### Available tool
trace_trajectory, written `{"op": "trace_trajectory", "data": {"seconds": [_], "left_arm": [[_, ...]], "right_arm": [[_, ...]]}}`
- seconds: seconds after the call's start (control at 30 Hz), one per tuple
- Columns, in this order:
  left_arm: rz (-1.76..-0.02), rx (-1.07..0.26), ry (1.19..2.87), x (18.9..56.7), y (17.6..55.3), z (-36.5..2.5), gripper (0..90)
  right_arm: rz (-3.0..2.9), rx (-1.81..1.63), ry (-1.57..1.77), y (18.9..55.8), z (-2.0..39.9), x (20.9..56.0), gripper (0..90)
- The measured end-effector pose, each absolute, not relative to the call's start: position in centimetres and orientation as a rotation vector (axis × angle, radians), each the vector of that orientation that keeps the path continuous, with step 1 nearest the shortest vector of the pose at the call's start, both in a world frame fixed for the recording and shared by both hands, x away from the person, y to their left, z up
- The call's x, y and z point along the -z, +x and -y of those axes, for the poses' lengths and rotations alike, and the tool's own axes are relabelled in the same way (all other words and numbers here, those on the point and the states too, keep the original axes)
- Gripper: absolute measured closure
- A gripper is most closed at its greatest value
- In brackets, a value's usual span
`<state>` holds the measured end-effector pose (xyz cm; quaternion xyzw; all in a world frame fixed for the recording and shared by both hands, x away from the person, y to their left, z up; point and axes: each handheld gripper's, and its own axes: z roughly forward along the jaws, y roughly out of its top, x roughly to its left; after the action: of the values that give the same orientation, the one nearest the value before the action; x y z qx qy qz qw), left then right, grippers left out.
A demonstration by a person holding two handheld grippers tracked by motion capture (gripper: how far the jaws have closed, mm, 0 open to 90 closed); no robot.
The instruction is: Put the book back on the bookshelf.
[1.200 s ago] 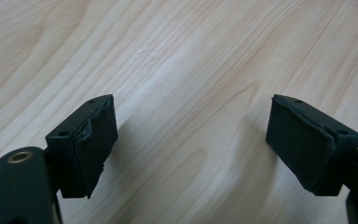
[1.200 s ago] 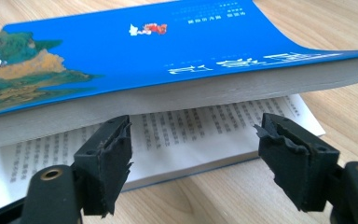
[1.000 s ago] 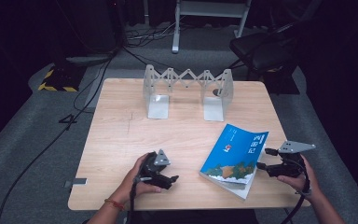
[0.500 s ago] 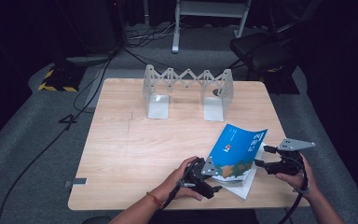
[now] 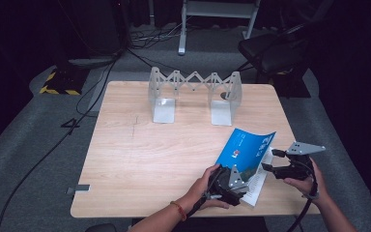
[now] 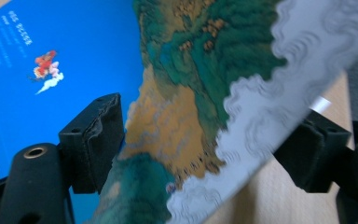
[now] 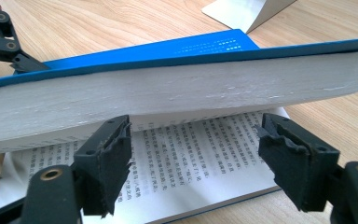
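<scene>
A thick book with a blue cover (image 5: 245, 147) lies near the front right of the wooden table (image 5: 140, 159), its upper part raised off an open printed page. My left gripper (image 5: 239, 181) is at the book's near-left corner. In the left gripper view the painted cover (image 6: 191, 70) slants between the jaws of that gripper (image 6: 205, 135). These jaws have just been closing but stand wide apart, open. My right gripper (image 5: 269, 163) is at the book's right edge. In its own view it (image 7: 196, 140) is open under the raised page block (image 7: 168, 93).
A grey metal zigzag book rack (image 5: 193, 94) with two flat feet stands at the back middle of the table. Beyond the far edge are a dark chair (image 5: 270, 48) and cables on the grey floor. The table's front edge runs just behind both hands.
My left hand has moved right along the table's front, from bare wood to the book's near-left corner. The right hand has kept still at the book's right edge.
</scene>
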<state>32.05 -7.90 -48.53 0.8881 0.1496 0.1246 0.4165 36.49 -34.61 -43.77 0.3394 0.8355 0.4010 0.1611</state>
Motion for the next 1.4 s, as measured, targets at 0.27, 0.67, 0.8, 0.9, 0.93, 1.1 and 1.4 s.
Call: {"op": "trace_trajectory", "data": {"seconds": [0.27,0.67,0.8,0.9,0.93,1.1,1.4], "left_arm": [[-0.283,-0.327,2.194,48.0,31.6,6.8,47.5],[-0.341,-0.406,2.161,46.6,32.2,3.6,72.3],[-0.364,-0.424,2.168,46.1,32.7,2.3,75.4],[-0.369,-0.431,2.178,46.1,33.0,1.5,75.6],[-0.378,-0.423,2.182,46.1,33.2,1.1,75.5],[-0.369,-0.412,2.202,45.9,33.7,0.0,75.2],[-0.378,-0.381,2.226,46.0,34.3,-2.0,73.0]], "right_arm": [[-2.368,-1.17,0.974,36.9,34.2,43.6,25.2],[-2.362,-1.198,0.967,37.7,33.6,43.7,23.2],[-2.346,-1.228,0.958,37.6,33.1,43.7,25.0],[-2.334,-1.24,0.955,37.5,32.9,43.6,25.3],[-2.339,-1.253,0.944,37.5,32.8,43.6,25.3],[-2.36,-1.262,0.879,37.0,32.4,43.7,26.9],[-2.377,-1.358,0.68,35.9,32.1,42.6,34.2]]}}
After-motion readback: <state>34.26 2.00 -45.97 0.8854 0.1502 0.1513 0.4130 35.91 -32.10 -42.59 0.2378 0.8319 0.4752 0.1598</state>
